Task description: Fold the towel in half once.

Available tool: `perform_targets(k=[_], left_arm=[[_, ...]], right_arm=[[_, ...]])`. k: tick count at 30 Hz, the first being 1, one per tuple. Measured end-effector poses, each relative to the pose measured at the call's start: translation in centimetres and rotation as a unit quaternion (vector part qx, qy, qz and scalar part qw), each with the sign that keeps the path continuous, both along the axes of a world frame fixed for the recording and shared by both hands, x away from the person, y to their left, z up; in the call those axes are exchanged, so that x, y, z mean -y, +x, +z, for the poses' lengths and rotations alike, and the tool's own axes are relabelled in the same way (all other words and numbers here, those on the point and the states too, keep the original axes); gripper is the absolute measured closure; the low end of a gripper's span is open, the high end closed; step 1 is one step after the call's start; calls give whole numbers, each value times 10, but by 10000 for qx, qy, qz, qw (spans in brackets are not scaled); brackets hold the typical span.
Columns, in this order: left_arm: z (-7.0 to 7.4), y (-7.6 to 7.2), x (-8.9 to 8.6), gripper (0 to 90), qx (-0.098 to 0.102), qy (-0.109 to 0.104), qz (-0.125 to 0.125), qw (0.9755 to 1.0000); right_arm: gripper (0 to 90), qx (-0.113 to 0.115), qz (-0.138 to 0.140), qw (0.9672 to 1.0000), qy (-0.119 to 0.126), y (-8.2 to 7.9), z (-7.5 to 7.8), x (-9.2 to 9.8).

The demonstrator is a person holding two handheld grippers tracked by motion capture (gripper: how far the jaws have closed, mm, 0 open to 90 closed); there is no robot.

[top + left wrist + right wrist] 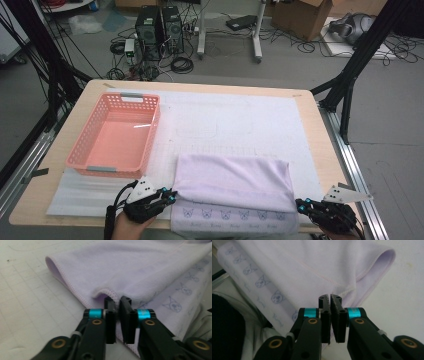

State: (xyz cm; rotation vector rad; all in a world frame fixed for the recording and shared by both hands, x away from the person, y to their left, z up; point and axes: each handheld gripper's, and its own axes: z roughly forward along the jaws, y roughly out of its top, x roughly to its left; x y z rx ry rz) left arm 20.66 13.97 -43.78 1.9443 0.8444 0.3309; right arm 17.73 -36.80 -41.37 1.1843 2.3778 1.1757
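Observation:
A lilac towel lies folded on the white mat near the table's front edge, its lower layer showing a printed strip of small animal faces. My left gripper sits at the fold's front left corner. In the left gripper view its jaws stand a narrow gap apart, right at the towel's stitched hem. My right gripper is at the front right corner. In the right gripper view its jaws are a slit apart, with their tips at the edge of the towel.
A pink plastic basket stands at the left on the white mat, with nothing in it. The wooden table's right edge runs close to my right gripper. Computers, cables and boxes sit on the floor beyond the table.

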Motion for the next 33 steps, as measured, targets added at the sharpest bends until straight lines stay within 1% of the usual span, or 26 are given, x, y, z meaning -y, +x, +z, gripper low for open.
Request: perform_targets(k=[1,2,3,5,7,8,10,13,14,15,16,17,18,19,20,21,22,23,24,25,26,28,29,30,32,33], left_arm=[[4,4,1,665,69,9,99,9999],[7,7,2,577,163,-35,120,9998],[10,9,3,542,235,-66,134,9996],[18,17,7,478,373,-135,221,9990],[23,27,13,450,392,-292,273,9984],[26,33,16,441,452,-352,291,9979],[29,40,23,436,498,-406,329,9974],[30,50,29,434,530,-384,410,9970],[29,54,30,432,529,-374,457,9968],[28,58,31,431,504,-363,505,9968],[26,61,31,430,484,-341,546,9967],[25,63,31,428,479,-314,580,9967],[24,65,31,428,466,-300,612,9966],[22,68,31,428,432,-275,660,9965],[20,70,32,426,373,-277,700,9965],[18,72,32,420,333,-231,733,9965],[17,73,32,415,306,-183,760,9965],[15,76,33,414,261,-128,796,9964],[14,77,33,413,218,-106,816,9964],[12,79,34,411,165,-87,848,9962],[11,81,34,405,126,-48,867,9961],[8,83,35,404,78,26,935,9956],[6,85,35,399,11,77,978,9952],[4,86,36,396,-34,153,1015,9947],[0,89,37,382,-171,295,1122,9931],[-2,90,38,375,-218,334,1129,9928]], right_arm=[[704,26,-72,10000,8,1,1,1],[665,72,-210,9997,98,4,4,3],[643,176,-299,9992,205,7,7,5],[626,345,-470,9980,254,17,14,4],[631,421,-596,9972,162,30,16,0],[631,422,-679,9968,71,38,15,-4],[628,300,-862,9958,-99,56,6,-12],[608,102,-1051,9941,-268,85,-15,-25],[614,46,-1096,9935,-317,91,-20,-28],[678,-61,-1124,9929,-389,97,-25,-30],[820,-45,-1123,9926,-463,102,-28,-32],[871,23,-1168,9918,-524,104,-27,-31],[874,115,-1310,9888,-700,105,-25,-30],[874,207,-1447,9862,-783,105,-23,-27],[874,165,-1547,9857,-652,107,-22,-21],[874,103,-1577,9855,-613,108,-23,-18],[872,102,-1565,9854,-657,108,-25,-18],[862,120,-1573,9851,-682,108,-26,-19],[817,189,-1625,9838,-737,107,-26,-20],[742,271,-1732,9813,-796,106,-26,-21],[675,307,-1802,9804,-740,106,-25,-20],[571,247,-1807,9826,-355,106,-23,-15],[547,201,-1769,9837,-252,106,-24,-14],[523,75,-1670,9857,-192,106,-25,-14],[482,-119,-1554,9872,-329,105,-31,-17],[480,-46,-1558,9870,-381,103,-31,-19]])
